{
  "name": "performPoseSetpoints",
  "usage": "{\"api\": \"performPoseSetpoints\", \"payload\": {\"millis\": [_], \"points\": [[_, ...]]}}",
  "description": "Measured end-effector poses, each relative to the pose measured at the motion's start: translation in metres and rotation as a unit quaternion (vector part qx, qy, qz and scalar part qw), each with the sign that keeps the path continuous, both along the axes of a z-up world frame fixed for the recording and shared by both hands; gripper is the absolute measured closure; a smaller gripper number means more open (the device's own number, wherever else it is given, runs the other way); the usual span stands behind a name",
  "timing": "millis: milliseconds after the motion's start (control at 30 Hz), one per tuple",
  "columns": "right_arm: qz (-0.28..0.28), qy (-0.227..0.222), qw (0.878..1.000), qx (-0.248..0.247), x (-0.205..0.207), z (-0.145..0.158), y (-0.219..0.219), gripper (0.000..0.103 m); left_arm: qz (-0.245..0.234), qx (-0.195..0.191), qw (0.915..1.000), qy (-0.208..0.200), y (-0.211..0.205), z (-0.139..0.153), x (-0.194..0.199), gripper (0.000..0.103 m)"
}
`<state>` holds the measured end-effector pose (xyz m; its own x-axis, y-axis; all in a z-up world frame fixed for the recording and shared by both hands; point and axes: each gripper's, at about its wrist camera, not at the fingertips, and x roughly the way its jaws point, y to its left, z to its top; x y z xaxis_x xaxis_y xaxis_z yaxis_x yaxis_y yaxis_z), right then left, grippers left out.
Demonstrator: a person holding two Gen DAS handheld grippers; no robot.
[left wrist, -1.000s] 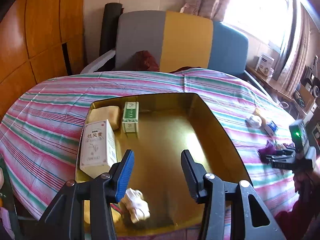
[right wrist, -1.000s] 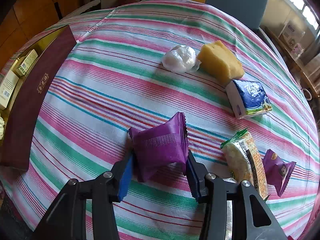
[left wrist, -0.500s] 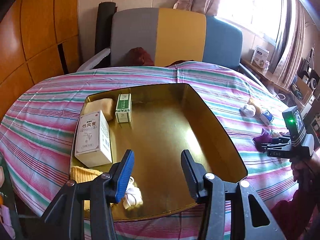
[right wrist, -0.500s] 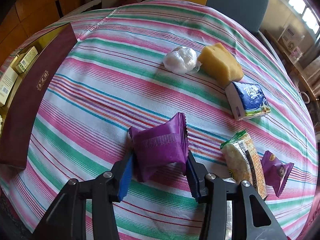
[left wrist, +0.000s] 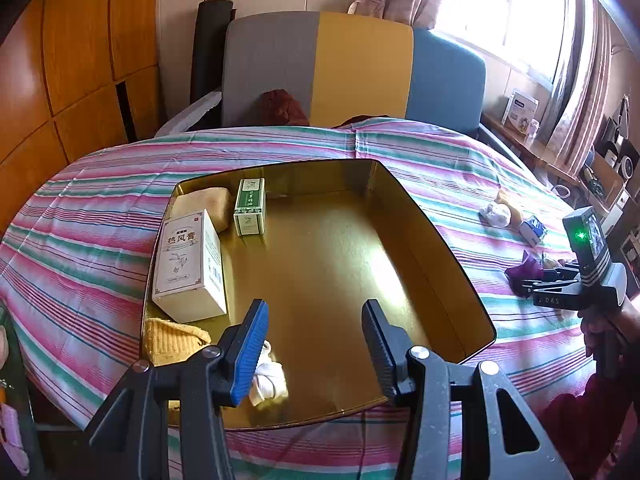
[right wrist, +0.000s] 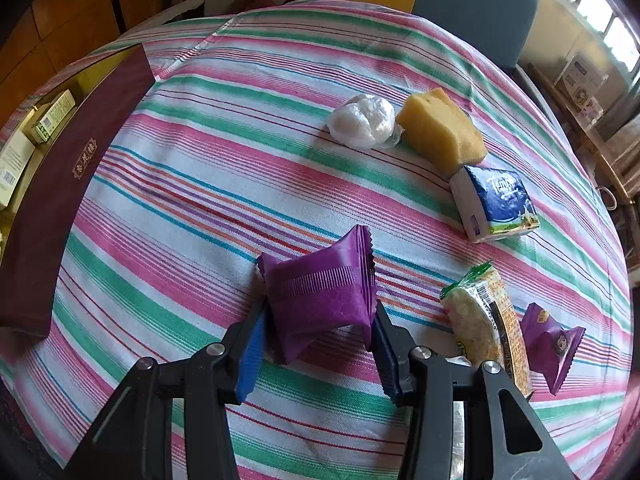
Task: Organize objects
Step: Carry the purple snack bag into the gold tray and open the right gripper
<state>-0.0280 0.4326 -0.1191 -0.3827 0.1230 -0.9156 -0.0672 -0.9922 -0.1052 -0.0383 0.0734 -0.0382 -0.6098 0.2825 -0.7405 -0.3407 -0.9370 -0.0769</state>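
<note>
The counter (right wrist: pixel 224 184) has a striped cloth, and the big gold tray (left wrist: pixel 420 240) sits on one side of it. The tray holds a white box (left wrist: pixel 188 264), a green box (left wrist: pixel 250 208), a tan block (left wrist: pixel 204 204), a yellow cloth (left wrist: pixel 172 336) and a small white thing (left wrist: pixel 270 376), all along one side, so most of its floor is bare. Still out on the cloth are a yellow sponge (right wrist: pixel 440 128), a tissue pack (right wrist: pixel 496 204), a white bag (right wrist: pixel 362 120), a cracker pack (right wrist: pixel 484 316) and a small purple pack (right wrist: pixel 550 340). So the job looks partly done. The right tongs (right wrist: pixel 320 332) pinch a purple pack (right wrist: pixel 320 292) low over the cloth. The way to the tray is open, but its wall must be cleared. The left tongs (left wrist: pixel 314 336) are spread with nothing in them, over the tray's near edge.
</note>
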Motion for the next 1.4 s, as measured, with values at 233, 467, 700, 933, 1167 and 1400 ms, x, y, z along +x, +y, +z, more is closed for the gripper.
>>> {"api": "performPoseSetpoints", "payload": {"millis": [233, 467, 700, 933, 1167, 1400], "points": [[-0.003, -0.005, 1.000, 0.007, -0.002, 0.002, -0.004, 0.057, 0.004, 0.012, 0.9999, 0.001, -0.011, 0.001, 0.002, 0.054], [-0.040, 0.020, 0.999, 0.003, -0.016, 0.040, -0.015, 0.063, 0.012, 0.024, 0.9996, 0.002, -0.025, 0.001, 0.001, 0.054], [0.022, 0.095, 0.994, -0.045, -0.039, 0.098, -0.084, 0.063, 0.026, 0.031, 0.9992, 0.002, -0.038, 0.000, -0.001, 0.054], [0.103, 0.096, 0.983, -0.114, -0.075, 0.098, -0.181, 0.062, 0.046, 0.032, 0.9984, -0.003, -0.059, -0.003, -0.005, 0.054], [0.148, 0.048, 0.976, -0.152, -0.113, 0.061, -0.264, 0.062, 0.074, 0.032, 0.9967, -0.012, -0.085, -0.009, -0.010, 0.054], [0.155, 0.015, 0.978, -0.141, -0.146, 0.027, -0.315, 0.062, 0.091, 0.039, 0.9947, -0.025, -0.100, -0.017, -0.016, 0.054]]}}
